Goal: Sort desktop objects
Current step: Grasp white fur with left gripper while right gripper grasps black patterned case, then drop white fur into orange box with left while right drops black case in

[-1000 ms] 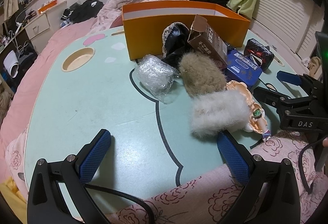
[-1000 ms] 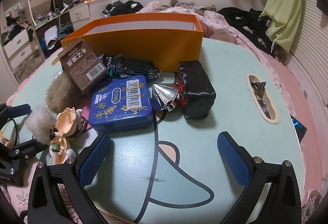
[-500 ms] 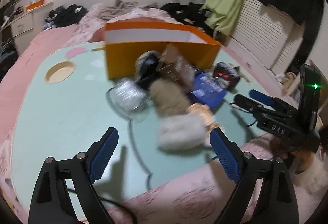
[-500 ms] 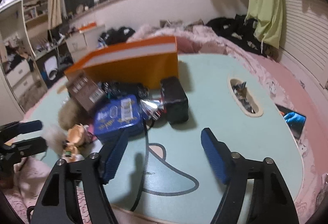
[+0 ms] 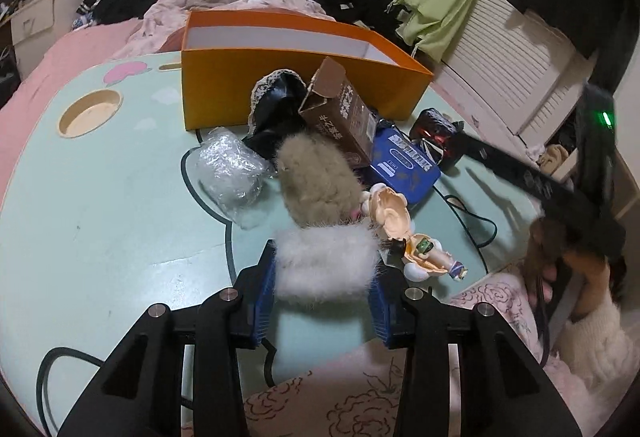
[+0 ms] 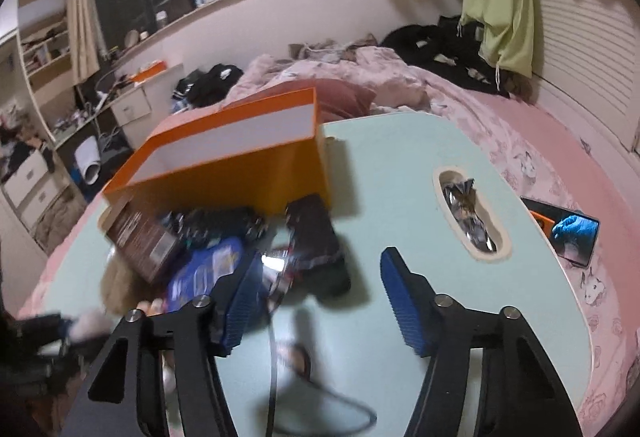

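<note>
White fluffy pouf [image 5: 326,265] pinched by the left gripper [image 5: 322,291] at the near edge of the mint-green table [image 5: 120,221].

Soft and surely light, the pouf squashes between the blue pads [image 5: 265,289], whose jaws have just been closing onto its two ends; a grip across the middle of the fur should hold, though loose hairs may let it slip. Left gripper points steeply down at the table. Just behind the pouf lie a tan fluffy one [image 5: 314,183], a small figurine [image 5: 404,229] and a crinkled plastic bundle [image 5: 230,169], with the orange box [image 5: 280,85] farther back. Right gripper [image 6: 320,297] hangs tilted above the table, jaws half-narrowed and just been closing on nothing, with the dark wrapped packet [image 6: 318,245] beyond them.
</note>
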The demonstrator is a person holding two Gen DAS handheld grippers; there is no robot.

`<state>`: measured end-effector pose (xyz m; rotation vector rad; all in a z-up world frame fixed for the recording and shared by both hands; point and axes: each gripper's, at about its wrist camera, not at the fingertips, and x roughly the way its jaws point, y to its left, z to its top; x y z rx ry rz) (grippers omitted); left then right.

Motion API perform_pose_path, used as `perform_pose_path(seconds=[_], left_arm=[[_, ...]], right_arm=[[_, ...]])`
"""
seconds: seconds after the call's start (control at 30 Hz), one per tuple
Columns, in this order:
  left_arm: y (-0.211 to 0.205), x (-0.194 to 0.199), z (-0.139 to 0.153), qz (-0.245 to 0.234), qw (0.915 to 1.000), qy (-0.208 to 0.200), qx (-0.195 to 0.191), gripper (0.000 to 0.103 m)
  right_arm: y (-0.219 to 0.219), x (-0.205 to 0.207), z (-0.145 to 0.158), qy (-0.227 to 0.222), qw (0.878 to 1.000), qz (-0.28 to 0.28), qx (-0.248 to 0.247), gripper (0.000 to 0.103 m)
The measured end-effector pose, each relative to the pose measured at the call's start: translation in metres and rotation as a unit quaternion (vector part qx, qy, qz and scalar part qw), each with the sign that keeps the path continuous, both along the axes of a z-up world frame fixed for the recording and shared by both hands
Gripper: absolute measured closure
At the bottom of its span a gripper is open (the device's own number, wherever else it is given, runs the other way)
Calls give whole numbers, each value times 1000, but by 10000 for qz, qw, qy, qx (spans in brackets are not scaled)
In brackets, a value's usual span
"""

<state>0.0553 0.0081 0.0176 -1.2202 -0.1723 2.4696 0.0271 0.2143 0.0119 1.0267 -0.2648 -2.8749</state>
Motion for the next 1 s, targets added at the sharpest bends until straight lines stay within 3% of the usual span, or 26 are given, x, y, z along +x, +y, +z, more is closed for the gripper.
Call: perform_pose_path(seconds=[0.23,0.33,0.37,0.73,0.87,1.0], left_arm=[[6,4,-1,-40,9996,121,-251,62],[5,4,-1,-51,9996,128,-262,62],[5,4,-1,-54,9996,133,-256,62],[-5,6,12,23,9993,366,-46,62],[-12,-1,32,183,9985,504,60,62],[-16,-23,66,222,9955,915,53,62]], right_arm=[[7,-29,-1,-335,9988,-238,-255,52],[9,-41,-15,-781,9963,-232,-260,71],[10,-40,-14,-723,9968,-236,-235,76],[17,1,12,184,9963,22,-834,76],[3,0,29,341,9965,244,-717,76],[-10,-20,53,513,9965,422,-507,76]])
